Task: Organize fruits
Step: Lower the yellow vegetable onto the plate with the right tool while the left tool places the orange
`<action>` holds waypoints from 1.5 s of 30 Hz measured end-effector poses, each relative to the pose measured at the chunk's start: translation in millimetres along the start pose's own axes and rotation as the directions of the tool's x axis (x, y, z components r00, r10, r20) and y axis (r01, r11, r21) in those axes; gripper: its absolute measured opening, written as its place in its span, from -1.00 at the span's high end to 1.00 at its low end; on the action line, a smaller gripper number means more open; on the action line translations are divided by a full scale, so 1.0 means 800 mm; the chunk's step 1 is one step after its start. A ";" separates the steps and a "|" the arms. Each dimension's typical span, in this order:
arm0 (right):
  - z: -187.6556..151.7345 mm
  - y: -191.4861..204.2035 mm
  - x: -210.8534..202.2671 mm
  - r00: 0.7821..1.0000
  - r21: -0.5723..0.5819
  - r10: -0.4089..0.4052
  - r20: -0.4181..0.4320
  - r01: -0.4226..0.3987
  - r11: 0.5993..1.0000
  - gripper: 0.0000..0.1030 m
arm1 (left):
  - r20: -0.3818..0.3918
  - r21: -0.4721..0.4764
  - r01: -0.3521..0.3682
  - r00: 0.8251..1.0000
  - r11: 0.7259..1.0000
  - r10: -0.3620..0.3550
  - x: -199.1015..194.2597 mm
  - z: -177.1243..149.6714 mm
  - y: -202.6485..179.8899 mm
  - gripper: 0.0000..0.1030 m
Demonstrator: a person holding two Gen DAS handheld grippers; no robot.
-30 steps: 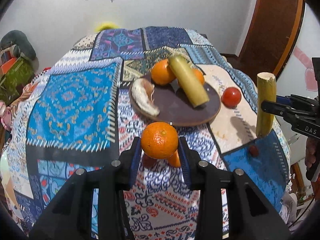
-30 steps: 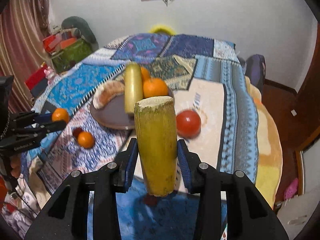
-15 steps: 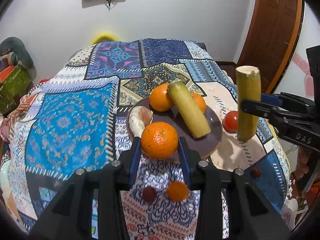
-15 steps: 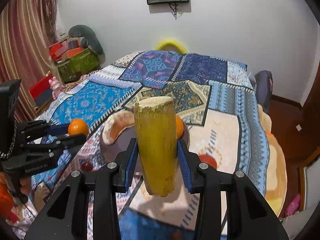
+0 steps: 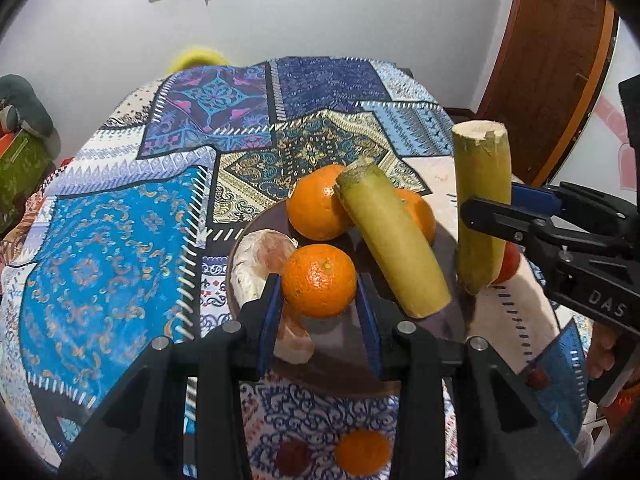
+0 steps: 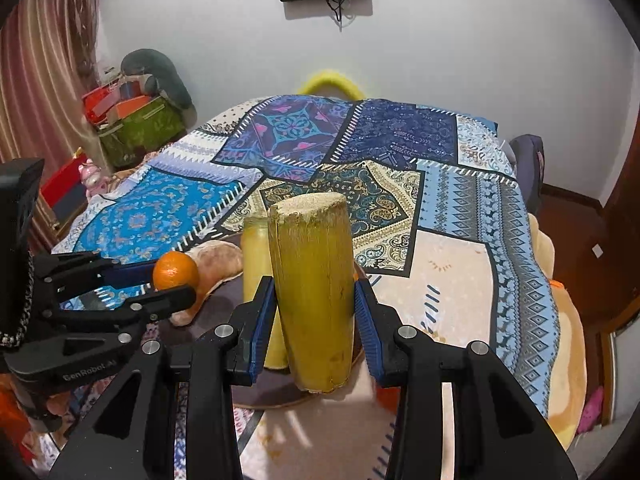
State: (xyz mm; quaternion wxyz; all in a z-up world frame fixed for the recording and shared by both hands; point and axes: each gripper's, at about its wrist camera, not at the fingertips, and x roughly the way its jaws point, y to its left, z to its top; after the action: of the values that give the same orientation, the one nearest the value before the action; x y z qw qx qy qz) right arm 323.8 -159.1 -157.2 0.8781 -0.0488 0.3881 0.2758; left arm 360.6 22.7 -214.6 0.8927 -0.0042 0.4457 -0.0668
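Left wrist view shows the left tool [image 5: 319,308] pinching a small orange [image 5: 319,280] between its blue pads, low over the near part of the brown plate [image 5: 344,356]. The orange looks firm, round and smooth-skinned, likely to roll once released, so the hold across its widest girth suits it. Ahead of this tool on the plate lie two larger oranges [image 5: 316,208], a cut sugarcane length [image 5: 394,248] leaning on them, and a pale peeled piece [image 5: 256,276] to the left.

The right tool [image 6: 315,316] is clamped mid-length on an upright sugarcane piece [image 6: 312,296], probably stiff, heavy and waxy; it hangs over the plate's right edge. Below the left tool, on the patterned cloth of the bed [image 5: 120,240], rest a tiny orange [image 5: 362,453] and a dark fruit [image 5: 293,456].
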 end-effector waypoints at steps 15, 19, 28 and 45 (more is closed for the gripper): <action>-0.001 -0.007 0.033 0.999 -0.001 0.021 -0.026 -0.021 1.000 0.29 | -0.050 0.018 -0.014 0.999 1.000 0.015 0.056 0.010 -0.005 0.29; 0.000 -0.008 0.036 0.999 0.000 0.026 -0.030 -0.026 1.000 0.29 | -0.069 0.004 -0.005 0.998 1.000 0.006 0.062 0.009 -0.005 0.28; 0.001 -0.004 0.036 0.999 -0.015 0.033 -0.035 -0.033 0.999 0.27 | -0.086 0.006 0.017 0.996 1.000 -0.016 0.058 0.007 -0.009 0.11; -0.008 -0.007 -0.011 1.000 -0.037 -0.004 -0.015 0.003 0.999 0.27 | -0.038 -0.030 0.002 0.999 1.000 -0.003 -0.013 -0.011 -0.007 0.11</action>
State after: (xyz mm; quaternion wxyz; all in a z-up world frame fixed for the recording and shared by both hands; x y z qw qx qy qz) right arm 317.6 -169.4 -156.7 0.8746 -0.0677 0.3895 0.2808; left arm 346.5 18.8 -211.3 0.8838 -0.0170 0.4636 -0.0613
